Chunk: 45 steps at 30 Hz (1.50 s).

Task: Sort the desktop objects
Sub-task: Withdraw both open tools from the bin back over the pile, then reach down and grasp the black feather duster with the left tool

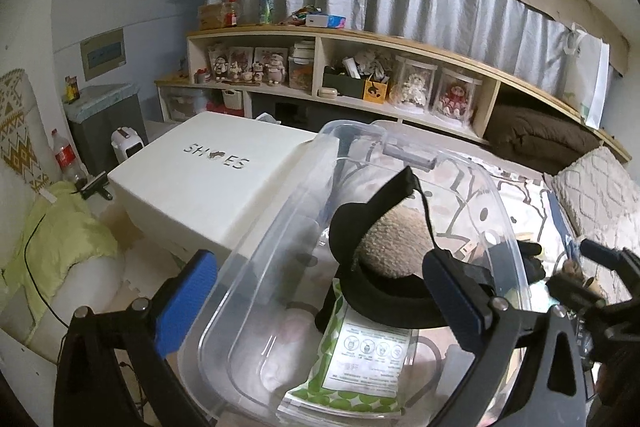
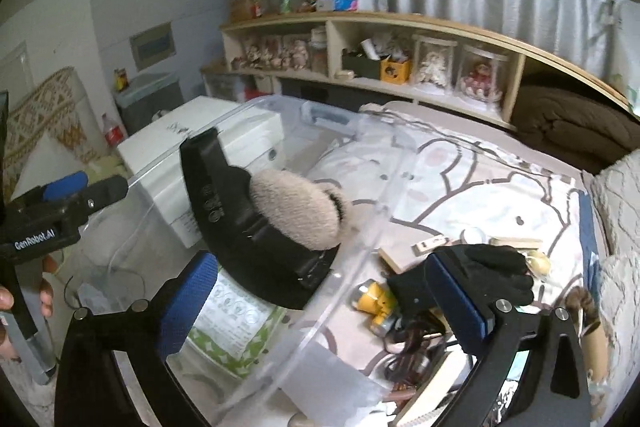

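Note:
A clear plastic bin (image 1: 496,199) (image 2: 360,251) stands on the bed. Inside it lie black earmuffs with beige fur pads (image 1: 384,247) (image 2: 296,207) and a green-and-white packet (image 1: 360,359) (image 2: 236,331). My left gripper (image 1: 316,307) is open, its blue pads straddling the bin's near wall. My right gripper (image 2: 320,307) is open and empty over the bin's right rim. To the right of the bin lie a black glove (image 2: 492,267), a yellow tool (image 2: 380,303), a wooden block (image 2: 404,255) and tangled cords (image 2: 412,347).
A white box marked SHOES (image 1: 208,175) (image 2: 180,147) sits left of the bin. A long shelf (image 1: 360,83) with dolls and jars runs behind the bed. A patterned pillow (image 1: 596,195) and brown blanket (image 1: 540,139) lie at the right. The left gripper shows at the right view's left edge (image 2: 76,195).

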Available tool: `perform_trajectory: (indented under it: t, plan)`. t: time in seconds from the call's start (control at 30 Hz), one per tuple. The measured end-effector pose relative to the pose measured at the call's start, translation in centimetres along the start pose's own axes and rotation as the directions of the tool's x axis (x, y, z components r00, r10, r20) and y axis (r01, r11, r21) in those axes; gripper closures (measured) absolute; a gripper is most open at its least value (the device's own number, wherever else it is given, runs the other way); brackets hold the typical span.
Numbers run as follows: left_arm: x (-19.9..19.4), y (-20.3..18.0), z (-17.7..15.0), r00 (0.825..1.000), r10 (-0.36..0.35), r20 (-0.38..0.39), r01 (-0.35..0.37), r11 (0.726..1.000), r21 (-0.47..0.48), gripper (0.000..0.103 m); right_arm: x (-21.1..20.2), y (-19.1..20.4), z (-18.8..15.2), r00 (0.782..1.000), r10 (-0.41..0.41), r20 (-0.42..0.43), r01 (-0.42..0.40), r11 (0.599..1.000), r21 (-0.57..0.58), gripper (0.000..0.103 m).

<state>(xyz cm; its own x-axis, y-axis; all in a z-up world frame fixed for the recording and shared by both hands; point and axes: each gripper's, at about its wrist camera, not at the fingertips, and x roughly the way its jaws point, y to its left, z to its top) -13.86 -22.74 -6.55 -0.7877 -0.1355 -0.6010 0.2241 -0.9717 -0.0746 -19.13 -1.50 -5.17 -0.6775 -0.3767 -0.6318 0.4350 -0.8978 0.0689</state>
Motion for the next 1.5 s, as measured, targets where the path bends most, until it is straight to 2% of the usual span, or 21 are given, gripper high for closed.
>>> perform_trajectory:
  t: [0.23, 0.57, 0.73, 1.03, 1.5]
  plan:
    - [-0.4, -2.4, -0.3, 1.0, -0.018, 0.004, 0.018, 0.999, 0.046, 0.0, -3.1, -2.8, -1.3, 0.997, -0.057, 0.051, 0.056, 0.998, 0.035, 0.0]
    - [-1.1, -6.2, -0.7, 0.996, -0.087, 0.001, 0.086, 0.994, 0.072, 0.0, -6.5, -7.0, -4.4, 0.99, -0.129, 0.063, 0.122, 0.987, 0.109, 0.0]
    - [-1.9, -8.4, -1.3, 0.996, -0.092, 0.014, 0.09, 0.989, 0.118, 0.0, -8.3, -9.2, -6.2, 0.98, -0.182, 0.085, 0.167, 0.974, 0.154, 0.0]
    - [-2.5, -12.1, -2.5, 0.993, -0.118, 0.027, 0.111, 0.978, 0.176, 0.0, -11.7, -12.1, -8.6, 0.949, -0.279, 0.143, 0.248, 0.947, 0.203, 0.0]
    - [-3.3, -15.2, -4.1, 0.968, -0.248, 0.042, 0.235, 0.951, 0.201, 0.0, -12.4, -15.3, -12.0, 0.935, -0.334, 0.117, 0.296, 0.92, 0.256, 0.0]
